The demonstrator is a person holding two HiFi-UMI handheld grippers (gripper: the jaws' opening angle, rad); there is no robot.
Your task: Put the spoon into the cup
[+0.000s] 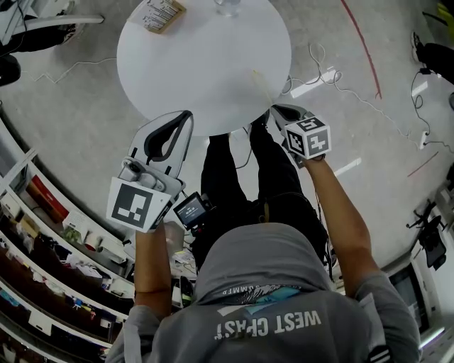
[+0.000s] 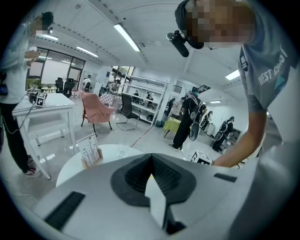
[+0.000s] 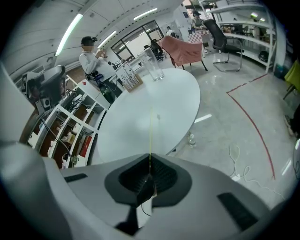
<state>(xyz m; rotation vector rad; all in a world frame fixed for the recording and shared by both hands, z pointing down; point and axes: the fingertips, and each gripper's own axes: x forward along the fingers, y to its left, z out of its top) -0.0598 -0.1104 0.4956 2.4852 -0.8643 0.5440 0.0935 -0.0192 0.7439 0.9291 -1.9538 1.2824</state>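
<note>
A thin pale spoon (image 1: 259,85) sticks out over the near right part of the round white table (image 1: 198,64). My right gripper (image 1: 273,110) is shut on its near end. In the right gripper view the spoon (image 3: 150,136) shows edge-on as a fine yellow line rising from the closed jaws of the right gripper (image 3: 150,163). The clear cup (image 1: 227,6) stands upright at the table's far edge, well beyond the spoon tip; the same cup (image 3: 153,69) shows in the right gripper view. My left gripper (image 1: 184,119) hangs shut and empty at the table's near left edge, and the left gripper view shows the cup (image 2: 123,149).
A small wooden box of cards (image 1: 162,13) stands at the table's far left. Shelving (image 1: 42,234) full of goods lines the left side. Cables (image 1: 333,85) and a red tape line (image 1: 362,42) cross the floor to the right. People stand beyond the table (image 3: 91,58).
</note>
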